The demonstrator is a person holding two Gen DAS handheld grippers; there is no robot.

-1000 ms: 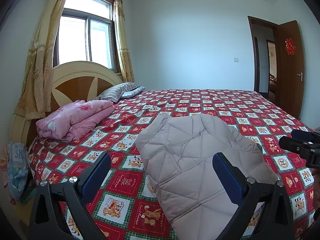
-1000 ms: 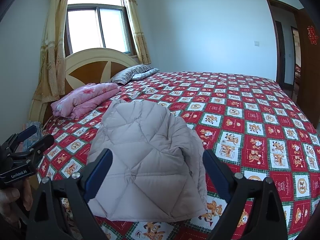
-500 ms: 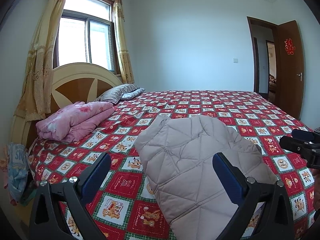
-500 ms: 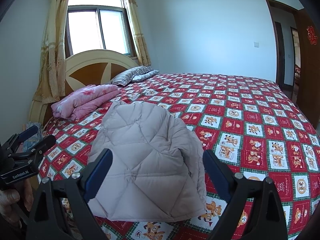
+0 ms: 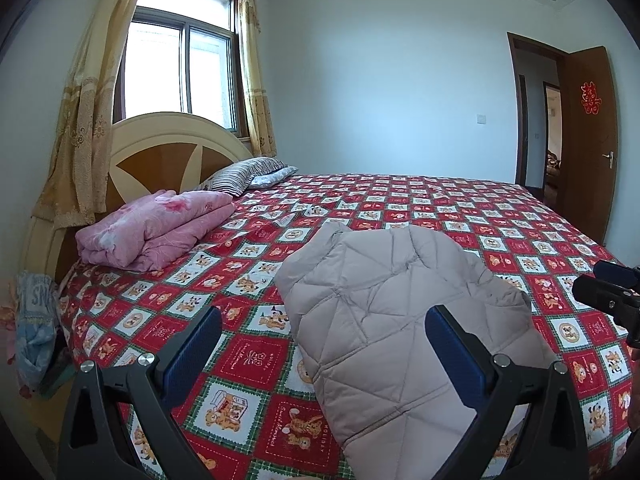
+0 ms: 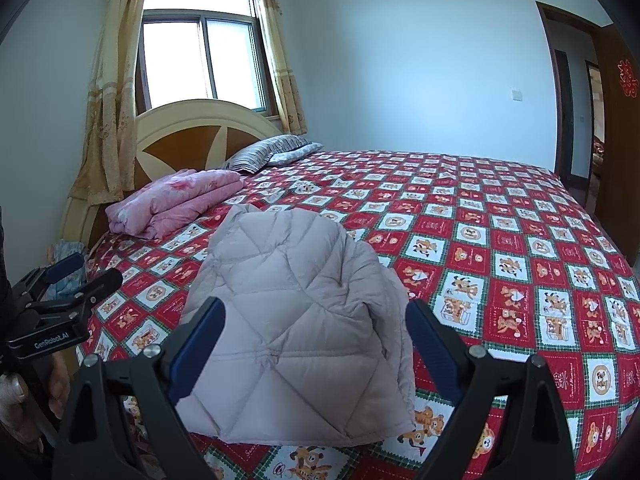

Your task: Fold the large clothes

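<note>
A beige quilted puffer jacket [image 5: 380, 304] [image 6: 296, 320] lies folded into a compact bundle on the red checked bedspread [image 5: 460, 216] [image 6: 500, 240] near the bed's front edge. My left gripper [image 5: 320, 344] hovers open above the bed, its blue pads wide apart over the jacket's left side, holding nothing. My right gripper [image 6: 316, 340] is open too, hanging above the jacket's near part with nothing between its fingers. Each gripper shows at the edge of the other's view: the right gripper [image 5: 608, 300], the left gripper [image 6: 60, 300], with a hand below it.
A folded pink quilt [image 5: 156, 232] [image 6: 176, 200] and striped pillows [image 5: 248, 174] [image 6: 272, 152] lie by the wooden headboard [image 5: 160, 156]. Curtained window [image 5: 180, 68] at left, open brown door [image 5: 588, 132] at right. Blue cloth [image 5: 36, 320] hangs beside the bed.
Both grippers have risen and drawn back slightly, so the bed and jacket sit a little lower in view. The jacket has not moved and both grippers stay open.
</note>
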